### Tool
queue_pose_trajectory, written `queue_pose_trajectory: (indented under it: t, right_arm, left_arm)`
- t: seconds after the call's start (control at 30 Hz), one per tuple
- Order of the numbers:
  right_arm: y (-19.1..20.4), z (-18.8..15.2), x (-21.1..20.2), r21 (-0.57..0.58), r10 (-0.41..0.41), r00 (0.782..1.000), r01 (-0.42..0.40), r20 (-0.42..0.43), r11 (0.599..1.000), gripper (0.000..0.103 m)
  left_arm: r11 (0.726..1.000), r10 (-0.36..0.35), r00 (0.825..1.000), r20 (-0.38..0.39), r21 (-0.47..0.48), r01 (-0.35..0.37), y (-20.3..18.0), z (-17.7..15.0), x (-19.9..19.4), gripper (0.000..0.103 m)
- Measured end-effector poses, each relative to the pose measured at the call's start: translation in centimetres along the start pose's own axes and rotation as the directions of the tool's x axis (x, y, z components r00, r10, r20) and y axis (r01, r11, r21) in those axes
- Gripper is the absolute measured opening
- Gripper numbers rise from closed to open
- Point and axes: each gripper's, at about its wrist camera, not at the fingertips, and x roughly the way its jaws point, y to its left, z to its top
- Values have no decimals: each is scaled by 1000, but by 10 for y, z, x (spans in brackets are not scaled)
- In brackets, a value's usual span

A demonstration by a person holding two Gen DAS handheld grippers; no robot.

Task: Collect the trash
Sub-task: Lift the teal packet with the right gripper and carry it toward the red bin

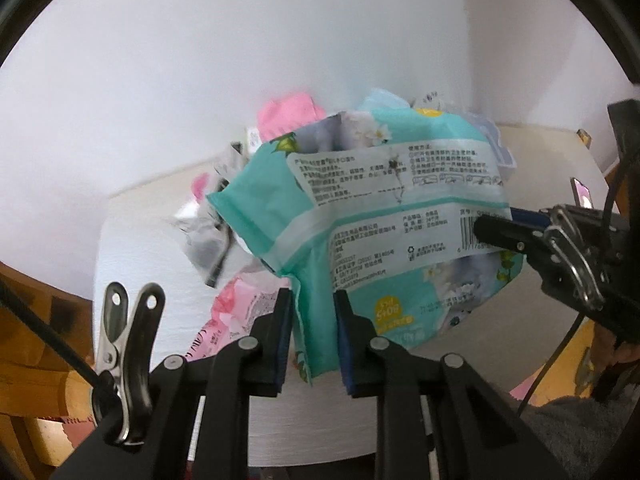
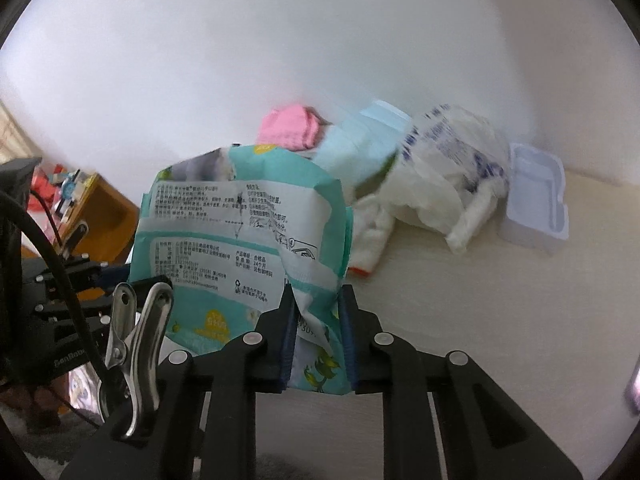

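Gripping: the left gripper (image 1: 312, 340) clamps the teal wipes packet (image 1: 360, 216) by its lower fold, at 6 o'clock in the left wrist view.
Right gripper (image 2: 318, 334): closed on the same packet's opposite edge; seen at 3 o'clock from the left.
Packet: held up between both, above the pale table (image 2: 480, 320).
Behind, 1 o'clock: white plastic bag (image 2: 444, 176), clear tray (image 2: 536, 200), pink cloth (image 2: 288, 126).

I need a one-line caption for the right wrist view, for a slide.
Right hand-held gripper shut on a teal wipes packet, above a table with a crumpled white bag.
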Motion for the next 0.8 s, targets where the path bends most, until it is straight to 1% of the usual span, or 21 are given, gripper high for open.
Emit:
queue_pose_trajectory:
  t: [0.2, 0.3, 0.4, 0.47, 0.57, 0.7, 0.73, 0.8]
  right_arm:
    - [16, 19, -19, -51, 30, 999, -29, 31, 998, 18]
    - [26, 34, -30, -89, 57, 997, -51, 58, 995, 17]
    - [42, 51, -36, -139, 100, 992, -89, 73, 986, 15]
    - [56, 61, -36, -180, 123, 989, -107, 80, 978, 12]
    - [79, 72, -34, -239, 155, 985, -132, 79, 962, 11]
    - [108, 81, -37, -308, 215, 974, -182, 76, 934, 10]
    - [112, 83, -37, -319, 226, 971, -191, 77, 928, 10]
    - [123, 86, -40, -340, 259, 963, -219, 75, 915, 10]
  left_arm:
    - [999, 19, 996, 83, -49, -15, 17, 4, -33, 21]
    - [996, 56, 991, 124, -79, -47, 27, 6, -52, 21]
    - [989, 101, 982, 157, -119, -83, 40, 6, -69, 21]
    - [982, 142, 974, 175, -153, -116, 51, 5, -80, 21]
    - [968, 194, 962, 193, -198, -155, 64, -1, -93, 21]
    - [947, 263, 944, 197, -241, -213, 77, -7, -105, 21]
    - [938, 291, 936, 196, -254, -238, 81, -11, -108, 21]
    - [926, 310, 931, 191, -282, -251, 88, -17, -113, 21]
